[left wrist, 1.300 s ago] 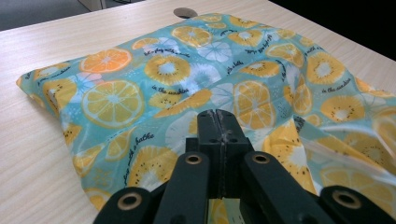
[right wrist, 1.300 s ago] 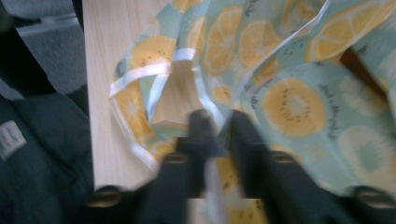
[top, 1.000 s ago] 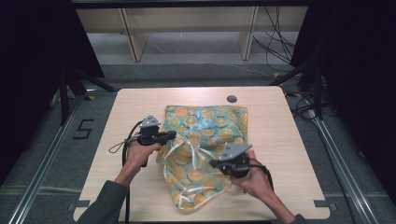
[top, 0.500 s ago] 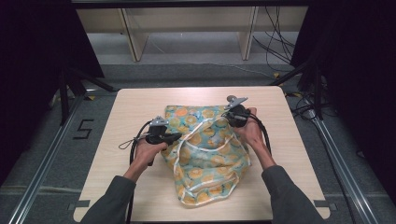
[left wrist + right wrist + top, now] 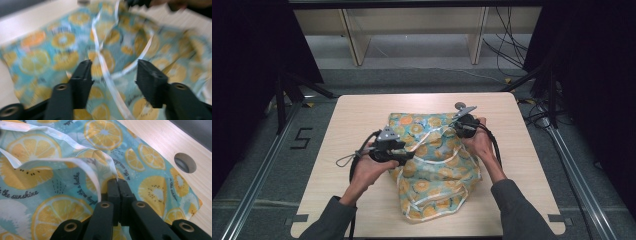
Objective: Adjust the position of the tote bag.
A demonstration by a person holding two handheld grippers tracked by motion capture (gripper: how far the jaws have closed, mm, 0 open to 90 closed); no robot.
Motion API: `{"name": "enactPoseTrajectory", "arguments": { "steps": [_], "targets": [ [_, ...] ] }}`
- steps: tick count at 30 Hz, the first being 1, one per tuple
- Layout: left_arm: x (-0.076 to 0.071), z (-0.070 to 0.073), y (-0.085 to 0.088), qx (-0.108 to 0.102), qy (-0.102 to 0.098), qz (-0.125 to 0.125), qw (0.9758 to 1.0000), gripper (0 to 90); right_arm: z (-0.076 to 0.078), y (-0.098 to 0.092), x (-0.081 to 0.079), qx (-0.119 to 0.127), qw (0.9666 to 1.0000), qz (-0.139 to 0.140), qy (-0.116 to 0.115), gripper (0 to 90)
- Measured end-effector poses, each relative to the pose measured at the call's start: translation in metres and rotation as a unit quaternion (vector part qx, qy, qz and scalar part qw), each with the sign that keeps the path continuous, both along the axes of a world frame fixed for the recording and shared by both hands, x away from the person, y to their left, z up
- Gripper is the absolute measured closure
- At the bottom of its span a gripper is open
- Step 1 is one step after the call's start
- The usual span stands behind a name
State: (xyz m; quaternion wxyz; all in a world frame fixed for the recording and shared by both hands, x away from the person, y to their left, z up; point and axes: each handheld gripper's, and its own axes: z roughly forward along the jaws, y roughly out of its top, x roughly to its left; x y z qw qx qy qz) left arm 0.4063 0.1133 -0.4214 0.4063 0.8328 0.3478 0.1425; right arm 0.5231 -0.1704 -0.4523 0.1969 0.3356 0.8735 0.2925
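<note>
Looking down from above, I see my right gripper (image 5: 460, 123) at the far side of the cloth (image 5: 432, 165); a second ago it was down at the near edge. Its jaws are pressed together on a fold of the white-edged hem. My left gripper (image 5: 404, 150) has just been opening, and its jaws now stand apart over the cloth with a white strip (image 5: 107, 75) running between them, not pinched. The lemon-print cloth lies bunched in the middle of the table (image 5: 362, 115), near the round hole (image 5: 185, 162). I think one fold is done, and my left side is free to grab a new spot.
</note>
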Motion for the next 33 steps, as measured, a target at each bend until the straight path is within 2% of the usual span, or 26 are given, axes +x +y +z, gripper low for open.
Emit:
{"name": "enactPoseTrajectory", "arguments": {
  "steps": [1, 2, 4, 5, 6, 7, 8, 9, 10, 11, 12, 13, 14, 15, 16, 19, 21, 22, 23, 25, 26, 28, 30, 31, 32, 33],
  "targets": [
    [0.000, 0.000, 0.000, 0.000, 0.000, 0.000, 1.0000, 41.2, 0.000, -0.001, 0.000, 0.003, 0.9999, -0.002, -0.011, 90.0],
    [0.003, -0.011, 0.000, 0.054, -0.002, 0.012, 0.9985, 41.1, 0.002, -0.002, -0.001, 0.002, 1.0000, -0.001, -0.002, 90.0],
    [0.007, -0.018, 0.003, 0.076, -0.007, 0.010, 0.9970, 49.1, 0.002, -0.002, -0.002, 0.009, 0.9999, -0.002, -0.010, 90.0],
    [0.007, -0.018, 0.003, 0.076, -0.007, 0.010, 0.9970, 60.6, 0.002, -0.004, -0.002, 0.007, 1.0000, 0.001, -0.006, 90.0],
    [0.012, -0.022, 0.010, 0.083, -0.020, -0.007, 0.9963, 77.3, 0.003, -0.005, -0.002, 0.005, 1.0000, 0.001, 0.000, 90.0],
    [0.016, -0.022, 0.016, 0.072, -0.014, -0.011, 0.9973, 83.7, 0.003, -0.005, -0.002, 0.007, 1.0000, -0.002, 0.006, 90.0],
    [0.020, -0.018, 0.025, 0.063, -0.016, -0.017, 0.9977, 86.7, 0.001, -0.006, -0.001, 0.002, 1.0000, 0.007, 0.003, 90.0],
    [0.025, -0.014, 0.036, 0.046, -0.019, -0.010, 0.9987, 87.5, 0.001, -0.007, -0.001, 0.005, 1.0000, -0.002, 0.006, 90.0],
    [0.031, -0.011, 0.047, 0.031, -0.024, 0.008, 0.9992, 87.7, 0.001, -0.007, -0.001, 0.008, 0.9999, -0.004, 0.005, 90.0],
    [0.031, -0.011, 0.047, 0.031, -0.024, 0.008, 0.9992, 87.8, 0.001, -0.007, -0.001, 0.008, 0.9999, -0.004, 0.005, 90.0],
    [0.038, -0.010, 0.059, 0.012, -0.020, 0.022, 0.9995, 87.8, 0.000, -0.006, 0.000, 0.012, 0.9999, -0.003, 0.010, 90.0],
    [0.046, -0.015, 0.068, -0.017, -0.009, 0.033, 0.9993, 87.7, -0.003, -0.001, 0.000, 0.036, 0.9993, 0.008, 0.005, 90.0],
    [0.053, -0.024, 0.075, -0.031, 0.005, 0.049, 0.9983, 87.8, -0.002, 0.004, -0.002, 0.026, 0.9996, 0.007, 0.007, 90.0],
    [0.061, -0.048, 0.081, -0.021, 0.041, 0.053, 0.9975, 87.4, -0.003, 0.010, -0.002, 0.014, 0.9998, 0.012, 0.002, 90.0],
    [0.062, -0.058, 0.083, -0.019, 0.056, 0.053, 0.9968, 86.6, -0.004, 0.013, -0.002, 0.003, 0.9998, 0.019, 0.003, 90.0],
    [0.062, -0.069, 0.084, -0.016, 0.071, 0.046, 0.9963, 84.7, -0.006, 0.016, -0.001, 0.009, 0.9998, 0.015, 0.004, 90.0],
    [0.061, -0.066, 0.086, -0.011, 0.064, 0.036, 0.9972, 80.6, -0.006, 0.014, 0.000, 0.015, 0.9998, 0.010, 0.011, 88.7],
    [0.057, -0.059, 0.085, -0.002, 0.058, 0.033, 0.9978, 76.9, -0.004, 0.011, -0.001, 0.018, 0.9997, 0.005, 0.014, 83.2],
    [0.055, -0.056, 0.084, -0.010, 0.057, 0.034, 0.9978, 75.6, -0.002, 0.011, -0.003, 0.028, 0.9995, -0.002, 0.017, 78.2],
    [0.052, -0.051, 0.081, -0.003, 0.047, 0.026, 0.9985, 75.2, 0.005, 0.007, -0.007, 0.045, 0.9984, -0.014, 0.031, 68.2],
    [0.051, -0.049, 0.081, 0.003, 0.046, 0.020, 0.9987, 73.9, 0.009, 0.006, -0.010, 0.062, 0.9975, -0.021, 0.026, 63.5],
    [0.050, -0.046, 0.080, 0.002, 0.048, 0.018, 0.9987, 68.2, 0.020, 0.001, -0.018, 0.072, 0.9971, -0.020, 0.012, 59.1],
    [0.044, -0.033, 0.078, -0.008, 0.038, 0.038, 0.9985, 62.8, 0.033, -0.002, -0.032, 0.079, 0.9968, -0.002, 0.003, 56.9],
    [0.044, -0.033, 0.078, -0.008, 0.038, 0.038, 0.9985, 59.0, 0.039, -0.003, -0.039, 0.081, 0.9967, 0.005, 0.000, 56.5],
    [0.041, -0.025, 0.078, -0.010, 0.030, 0.042, 0.9986, 59.0, 0.039, -0.003, -0.039, 0.081, 0.9967, 0.005, 0.000, 56.5],
    [0.037, -0.015, 0.078, -0.016, 0.020, 0.051, 0.9984, 53.4, 0.043, -0.004, -0.047, 0.091, 0.9958, 0.010, -0.005, 56.5]
  ]
}}
